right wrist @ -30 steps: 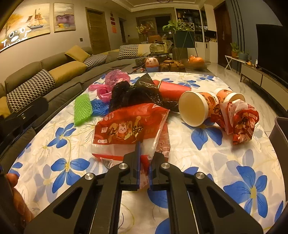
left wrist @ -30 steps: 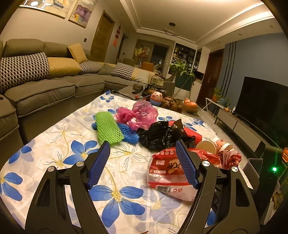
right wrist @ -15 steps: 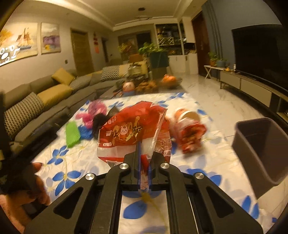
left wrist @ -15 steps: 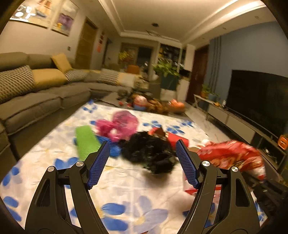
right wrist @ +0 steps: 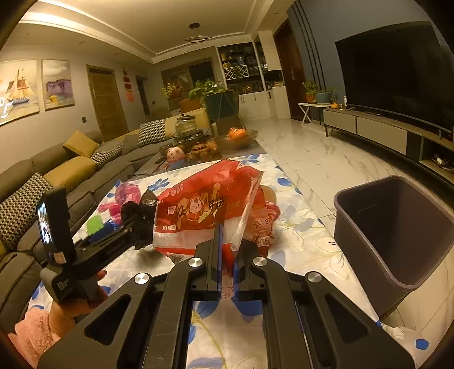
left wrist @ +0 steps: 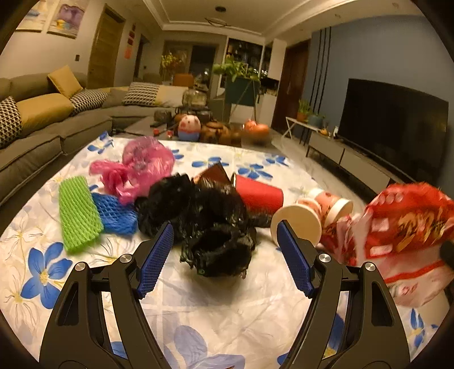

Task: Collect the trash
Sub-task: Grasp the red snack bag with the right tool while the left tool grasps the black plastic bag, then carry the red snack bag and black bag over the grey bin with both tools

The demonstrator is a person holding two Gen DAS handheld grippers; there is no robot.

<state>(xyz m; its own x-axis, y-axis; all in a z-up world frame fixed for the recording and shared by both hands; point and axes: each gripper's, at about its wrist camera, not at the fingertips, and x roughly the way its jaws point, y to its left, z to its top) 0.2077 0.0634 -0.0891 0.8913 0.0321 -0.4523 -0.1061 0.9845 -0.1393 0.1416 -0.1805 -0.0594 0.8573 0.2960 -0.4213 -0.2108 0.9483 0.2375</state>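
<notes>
A: What covers the table?
B: A glossy flowered cloth (left wrist: 227, 312); a grey sofa (left wrist: 42, 136) sits behind.
A: And the grippers?
B: The right gripper (right wrist: 227, 244) pinches a crinkly red bag (right wrist: 204, 210) beside the dark bin (right wrist: 397, 227); the left gripper (left wrist: 224, 255) gapes over crumpled black plastic (left wrist: 204, 215)

bin (right wrist: 397, 235) right of table (right wrist: 298, 227); bags (left wrist: 204, 218), cups (left wrist: 298, 224) on it; sofa (left wrist: 42, 133) left.

Warm dim ceiling light, recessed tray ceiling (right wrist: 159, 25). Grey sectional sofa (left wrist: 56, 125) with mustard and houndstooth cushions is the landmark: paintings (right wrist: 37, 85) and wooden door (right wrist: 106, 102) on the wall behind it, dark TV (right wrist: 397, 73) on a low console facing it across white marble floor (right wrist: 326, 159). Beyond the sofa's far end: plants (right wrist: 207, 88) and dark shelving (right wrist: 241, 71).
</notes>
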